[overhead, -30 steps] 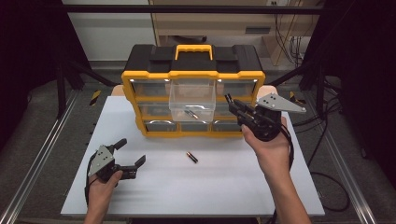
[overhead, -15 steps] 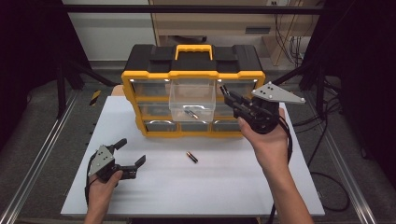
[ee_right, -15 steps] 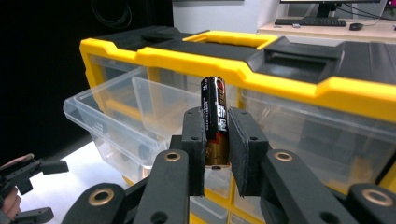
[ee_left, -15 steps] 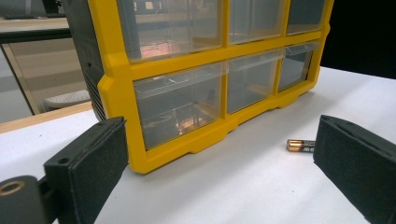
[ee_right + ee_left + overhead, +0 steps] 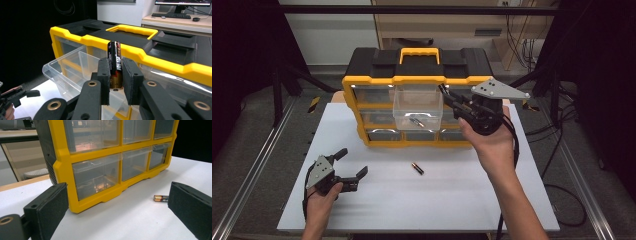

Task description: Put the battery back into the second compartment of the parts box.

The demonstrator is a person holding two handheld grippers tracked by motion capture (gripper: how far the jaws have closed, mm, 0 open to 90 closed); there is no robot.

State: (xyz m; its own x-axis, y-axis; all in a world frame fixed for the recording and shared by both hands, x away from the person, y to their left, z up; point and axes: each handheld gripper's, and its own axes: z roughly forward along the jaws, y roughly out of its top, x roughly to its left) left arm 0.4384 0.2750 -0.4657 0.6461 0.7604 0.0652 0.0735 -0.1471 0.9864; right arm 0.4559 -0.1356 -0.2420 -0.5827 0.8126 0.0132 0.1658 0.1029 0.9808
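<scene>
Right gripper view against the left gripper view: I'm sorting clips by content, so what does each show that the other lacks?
Right gripper view: a battery clamped upright in the right gripper, and the pulled-out clear drawer. Left gripper view: the left gripper's open fingers and a loose battery lying on the white table. Both: the yellow organizer.

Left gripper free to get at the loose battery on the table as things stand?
Probably yes. The left gripper rests open on the white table, its fingers holding nothing, and the battery lies on bare tabletop in front of the yellow organizer, with nothing between them.
</scene>
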